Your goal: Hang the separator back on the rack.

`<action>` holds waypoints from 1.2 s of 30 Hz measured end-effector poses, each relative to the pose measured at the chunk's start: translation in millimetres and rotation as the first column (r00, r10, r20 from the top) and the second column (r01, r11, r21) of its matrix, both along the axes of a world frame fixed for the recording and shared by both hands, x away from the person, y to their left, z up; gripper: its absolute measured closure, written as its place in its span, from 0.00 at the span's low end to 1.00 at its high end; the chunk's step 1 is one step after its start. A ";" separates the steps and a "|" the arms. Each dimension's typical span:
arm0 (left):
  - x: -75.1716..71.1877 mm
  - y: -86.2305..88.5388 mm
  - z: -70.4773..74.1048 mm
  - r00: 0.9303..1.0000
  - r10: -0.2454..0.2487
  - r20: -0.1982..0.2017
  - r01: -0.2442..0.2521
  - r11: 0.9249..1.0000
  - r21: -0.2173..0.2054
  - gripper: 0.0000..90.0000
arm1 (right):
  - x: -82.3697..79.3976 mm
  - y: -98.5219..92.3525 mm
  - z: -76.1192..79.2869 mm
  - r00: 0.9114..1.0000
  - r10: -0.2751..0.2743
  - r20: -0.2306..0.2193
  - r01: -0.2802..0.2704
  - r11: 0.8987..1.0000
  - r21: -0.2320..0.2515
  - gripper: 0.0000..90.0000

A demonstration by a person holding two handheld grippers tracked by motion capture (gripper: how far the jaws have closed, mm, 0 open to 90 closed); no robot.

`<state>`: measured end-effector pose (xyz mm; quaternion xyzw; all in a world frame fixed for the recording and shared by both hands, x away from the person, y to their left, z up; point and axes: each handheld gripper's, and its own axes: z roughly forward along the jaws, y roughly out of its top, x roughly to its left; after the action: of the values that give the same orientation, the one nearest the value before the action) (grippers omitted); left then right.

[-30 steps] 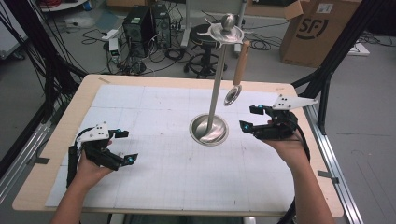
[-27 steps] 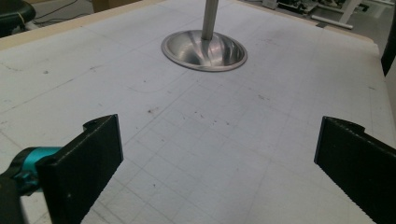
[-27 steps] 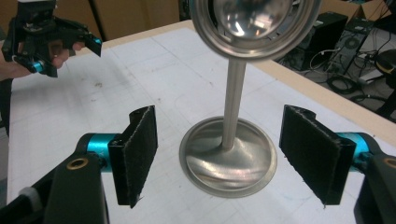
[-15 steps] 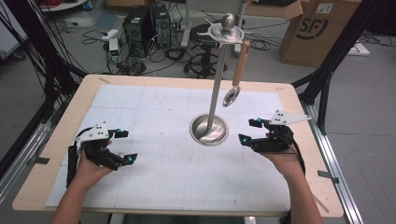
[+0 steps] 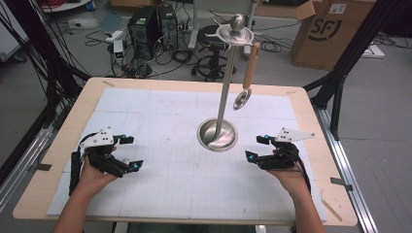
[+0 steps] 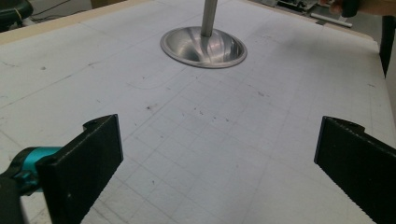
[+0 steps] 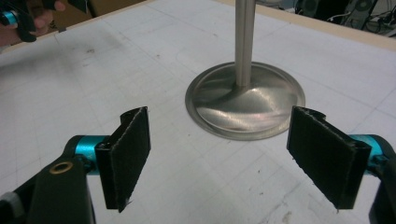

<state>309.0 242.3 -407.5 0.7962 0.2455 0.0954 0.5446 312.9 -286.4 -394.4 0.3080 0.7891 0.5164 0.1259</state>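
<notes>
Work looks finished or nearly so, judging from the layout: the spoon [image 5: 247,77] with a wooden handle hangs from the top disc of the metal stand [image 5: 224,87], upper centre of the high view, bowl end down, clear of the pole and off the surface [image 5: 160,104]. Nothing else lies loose on the white grid mat.

Right tongs [image 5: 256,148], lower right of the high view, rest low by the surface, just right of the stand's base [image 7: 245,100]. Their jaws have just been opening and now stand wide apart with nothing between them; in the right gripper view the base sits beyond the gap, untouched.

Left tongs [image 5: 130,152], lower left of the high view, also wide open and empty, well apart from the stand; the left gripper view has bare mat between the jaws.

Left to do: likely nothing but pulling both hands back, as no second item waits to be hung.
</notes>
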 end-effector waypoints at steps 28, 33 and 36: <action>5.7 -1.5 -4.2 1.000 0.002 -0.017 -0.002 1.000 -0.024 0.02 | -5.5 -17.4 -25.8 0.998 -0.060 -0.033 0.062 0.997 0.041 0.15; 5.6 -1.1 -4.1 1.000 0.005 -0.018 -0.006 1.000 -0.024 0.02 | -4.8 -19.7 -25.3 0.997 -0.064 -0.032 0.065 0.997 0.050 0.15; 4.5 -1.6 -4.5 1.000 0.005 -0.021 -0.006 1.000 -0.013 0.02 | -3.6 -19.1 -26.5 0.997 -0.063 -0.036 0.064 0.997 0.047 0.15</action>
<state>313.5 240.7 -412.0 0.7928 0.2542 0.0867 0.5471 309.4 -305.5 -420.9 0.3445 0.7684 0.5256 0.1213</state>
